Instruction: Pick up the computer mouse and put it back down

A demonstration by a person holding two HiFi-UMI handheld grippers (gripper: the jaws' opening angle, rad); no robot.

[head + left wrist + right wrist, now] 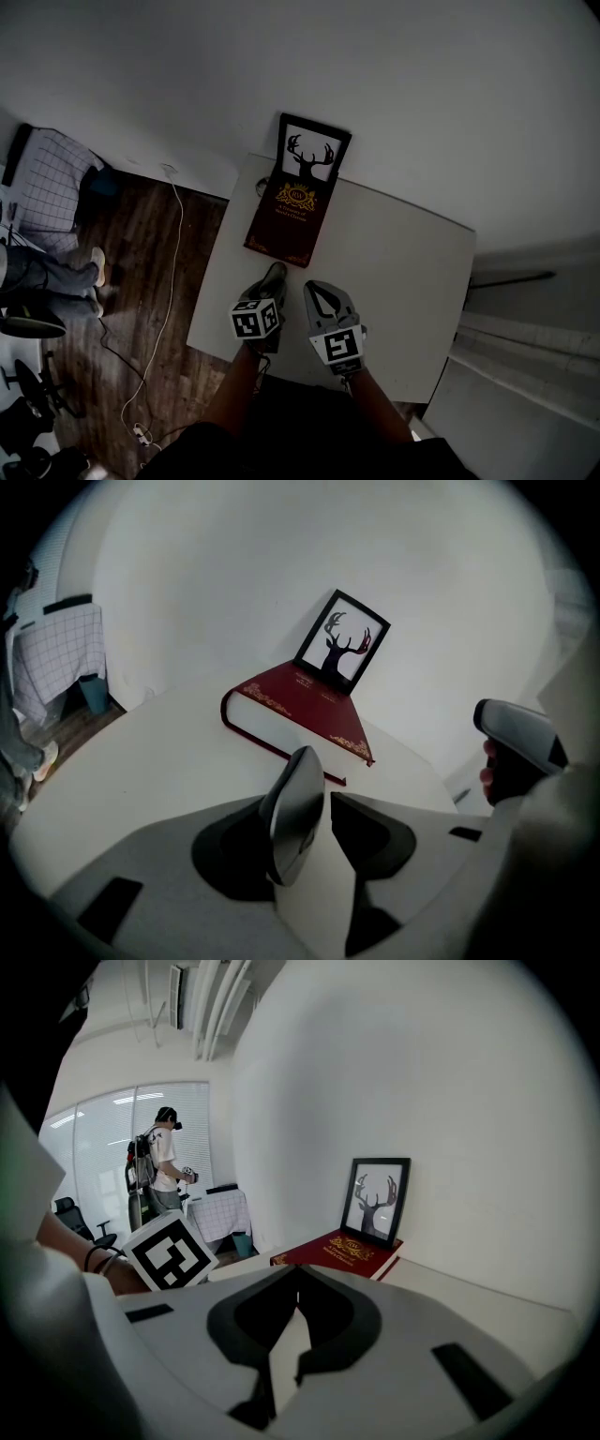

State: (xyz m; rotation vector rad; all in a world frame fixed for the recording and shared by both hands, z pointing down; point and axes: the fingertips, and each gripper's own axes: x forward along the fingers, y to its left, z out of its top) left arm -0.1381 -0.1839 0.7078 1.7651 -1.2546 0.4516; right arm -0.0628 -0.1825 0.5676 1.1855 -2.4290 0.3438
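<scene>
My left gripper [309, 801] has its jaws parted with the mouse [295, 813] standing on edge between them. It leans on one jaw and a sliver of table [141, 771] shows at the other, so I judge this a slack hold suited to setting it down, though I cannot tell whether its lower edge touches the top yet. My right gripper [297, 1288] is closed on nothing and sits just beside the left, idle because one hand is enough. The red book [300, 705] and the deer picture [342, 644] propped behind it lie farther back near the wall, well apart from the mouse.
</scene>
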